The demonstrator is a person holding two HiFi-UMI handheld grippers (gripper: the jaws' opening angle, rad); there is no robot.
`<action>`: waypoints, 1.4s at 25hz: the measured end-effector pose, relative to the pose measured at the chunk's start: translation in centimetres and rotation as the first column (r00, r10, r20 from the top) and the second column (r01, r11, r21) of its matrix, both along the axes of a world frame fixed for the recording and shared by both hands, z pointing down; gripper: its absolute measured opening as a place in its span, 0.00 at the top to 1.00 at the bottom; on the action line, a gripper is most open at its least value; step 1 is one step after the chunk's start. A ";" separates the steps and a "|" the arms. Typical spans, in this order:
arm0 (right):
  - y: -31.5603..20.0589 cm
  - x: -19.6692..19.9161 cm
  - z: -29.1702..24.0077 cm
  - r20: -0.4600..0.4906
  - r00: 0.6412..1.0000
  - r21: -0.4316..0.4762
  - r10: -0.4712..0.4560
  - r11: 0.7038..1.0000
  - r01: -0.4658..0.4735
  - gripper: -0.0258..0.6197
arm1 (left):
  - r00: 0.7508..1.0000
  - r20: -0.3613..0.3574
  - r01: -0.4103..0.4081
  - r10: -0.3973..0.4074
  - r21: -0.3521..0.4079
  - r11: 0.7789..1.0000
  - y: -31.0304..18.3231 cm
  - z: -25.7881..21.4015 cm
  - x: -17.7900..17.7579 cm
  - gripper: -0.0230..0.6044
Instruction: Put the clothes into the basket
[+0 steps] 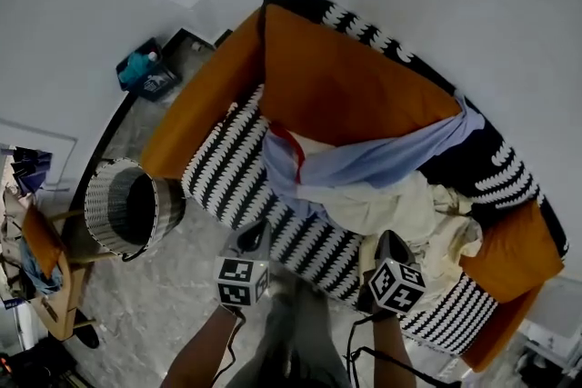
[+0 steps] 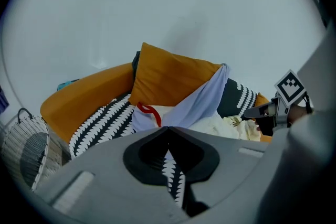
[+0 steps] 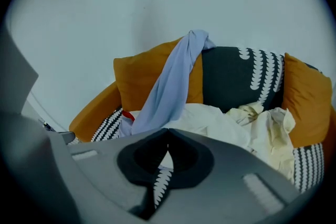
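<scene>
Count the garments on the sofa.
2: a blue garment draped across the orange cushion, a cream garment heaped beside it. More may lie hidden underneath.

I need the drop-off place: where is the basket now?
In the head view the basket stands on the floor at left, beside the sofa's orange arm.

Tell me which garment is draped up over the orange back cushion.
The light blue garment: its end hangs over the top of the orange cushion. The cream garment lies crumpled on the seat.
</scene>
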State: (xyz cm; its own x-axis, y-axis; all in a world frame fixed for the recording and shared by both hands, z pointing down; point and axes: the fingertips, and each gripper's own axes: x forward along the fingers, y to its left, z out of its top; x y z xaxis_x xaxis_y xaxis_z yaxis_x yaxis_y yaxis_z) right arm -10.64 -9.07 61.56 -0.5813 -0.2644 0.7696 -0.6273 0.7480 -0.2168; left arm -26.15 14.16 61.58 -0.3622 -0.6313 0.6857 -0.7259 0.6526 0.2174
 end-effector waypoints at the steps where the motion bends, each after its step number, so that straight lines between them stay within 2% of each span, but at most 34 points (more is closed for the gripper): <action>1: -0.2 -0.2 0.3 -0.002 1.000 0.002 -0.002 1.000 0.002 0.96 | 1.000 -0.005 -0.005 0.005 -0.001 1.000 -0.4 0.4 -0.2 0.95; 10: -2.4 -2.3 2.0 0.000 1.000 0.024 -0.011 1.000 0.011 0.96 | 0.999 -0.035 -0.025 0.025 0.020 0.999 -3.5 3.5 -2.8 0.95; 16: -4.3 -3.1 3.9 -0.016 1.000 0.024 0.001 1.000 -0.001 0.96 | 0.999 -0.040 0.015 -0.015 0.011 1.000 -5.4 6.3 -5.1 0.95; 22: -5.6 -3.5 5.9 -0.032 0.999 0.012 0.009 1.000 -0.009 0.96 | 0.999 -0.051 0.017 -0.018 -0.019 1.000 -7.5 9.4 -7.5 0.95; 28: -6.7 -3.5 7.5 -0.063 0.998 0.002 0.027 1.000 -0.027 0.96 | 0.995 -0.088 0.045 -0.046 -0.018 0.999 -9.1 12.0 -10.1 0.95; 32: -7.7 -3.3 8.3 -0.082 0.996 0.003 0.046 0.999 -0.046 0.96 | 0.997 -0.070 0.044 -0.044 -0.015 0.999 -10.2 13.0 -11.4 0.95; 33: -7.9 -3.2 8.4 -0.085 0.995 0.005 0.050 0.999 -0.050 0.96 | 0.997 -0.069 0.040 -0.041 -0.014 0.999 -10.5 13.4 -11.6 0.93; 35: -8.3 -3.2 8.7 -0.089 0.994 0.006 0.057 0.998 -0.056 0.96 | 0.996 -0.082 0.037 -0.038 -0.016 0.999 -11.0 14.2 -12.0 0.80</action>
